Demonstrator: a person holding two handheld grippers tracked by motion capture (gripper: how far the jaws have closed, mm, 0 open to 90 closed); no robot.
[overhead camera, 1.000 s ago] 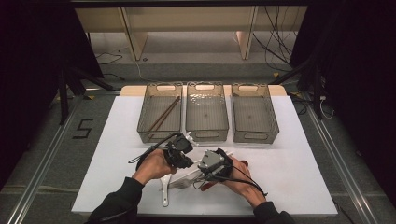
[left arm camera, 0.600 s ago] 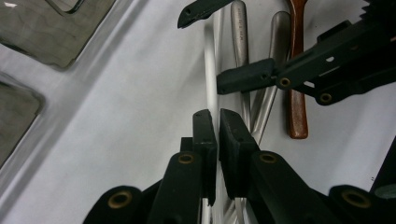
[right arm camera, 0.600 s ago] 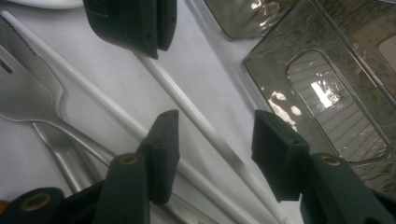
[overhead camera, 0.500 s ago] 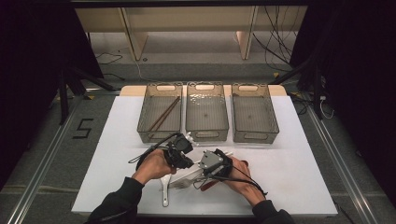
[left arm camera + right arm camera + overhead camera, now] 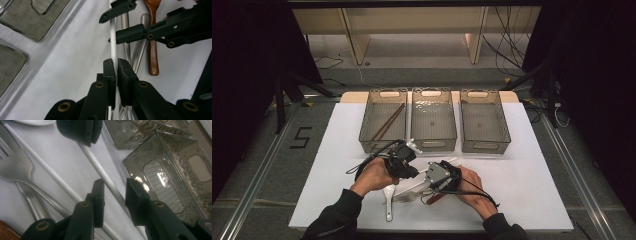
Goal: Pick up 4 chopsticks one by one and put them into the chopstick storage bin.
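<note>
White chopstick [image 5: 113, 50], mid-frame, is clenched by the left gripper [image 5: 116, 72]; the right gripper [image 5: 113, 191], closing around it ungripped, could knock it askew.

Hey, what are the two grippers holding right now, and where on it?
The left gripper clamps a white chopstick partway along its shaft. The right gripper's jaws, just closing, straddle the same shaft, not yet pressing.

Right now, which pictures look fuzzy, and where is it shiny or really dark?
Left gripper view: the near black jaws are soft, the white chopstick glares pale. Right gripper view: bright reflections sparkle on the clear bin, the fork is slightly blurred. High view: the white table is brightly lit, the sides fall into black.
</note>
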